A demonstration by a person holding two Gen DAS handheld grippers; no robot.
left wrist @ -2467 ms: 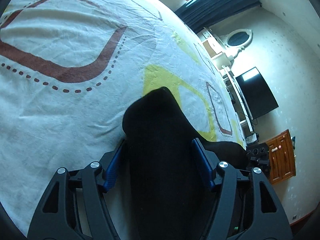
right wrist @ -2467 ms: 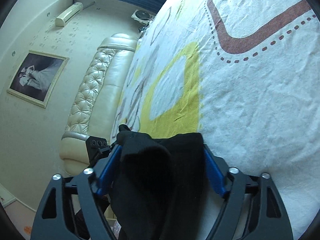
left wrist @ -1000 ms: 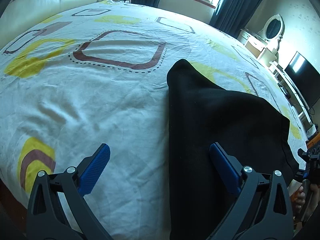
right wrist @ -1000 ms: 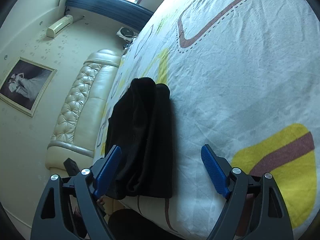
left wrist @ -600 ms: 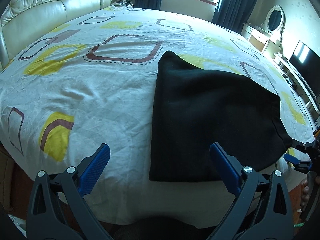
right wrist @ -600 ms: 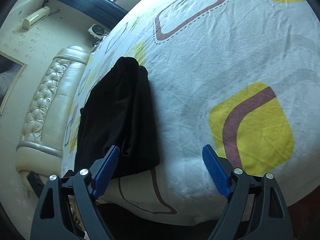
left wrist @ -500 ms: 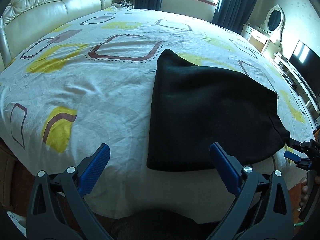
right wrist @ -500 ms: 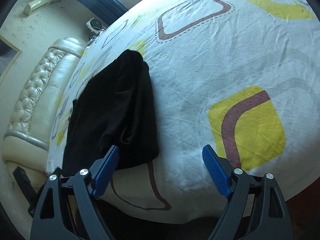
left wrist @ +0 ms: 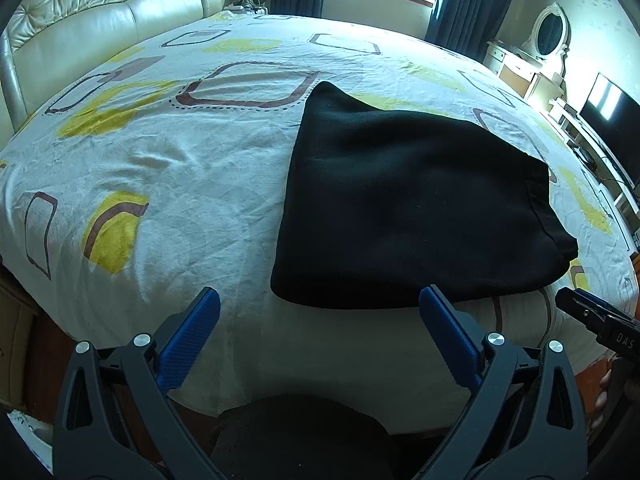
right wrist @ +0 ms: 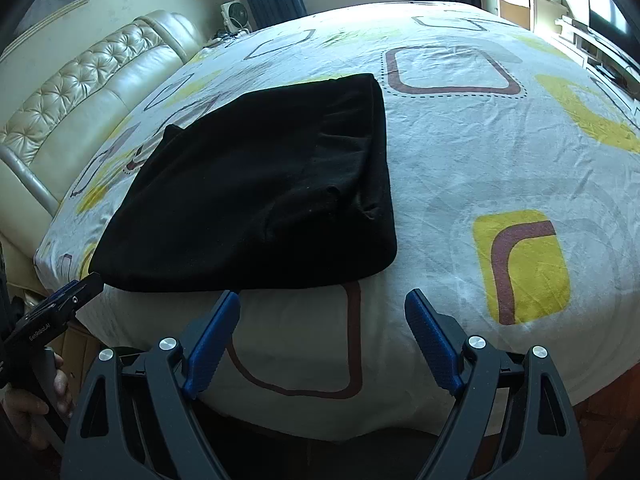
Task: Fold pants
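Pants (left wrist: 404, 208) are lying folded into a black bundle on the bed (left wrist: 192, 184), close to its near edge, on the white sheet with the yellow and brown squares. That's the left wrist view, where the left gripper (left wrist: 319, 320) hangs off the bed edge with its blue fingers (left wrist: 188, 338) spread wide and nothing between them. The right gripper's tip pokes in at the right side.

Over to the right wrist view: same pants (right wrist: 256, 184), sitting left of centre, waistband side toward the middle of the bed. The right gripper (right wrist: 322, 322) is also spread wide and empty, just short of the pants' near edge, not touching. A padded cream headboard (right wrist: 80, 92) runs along the left.
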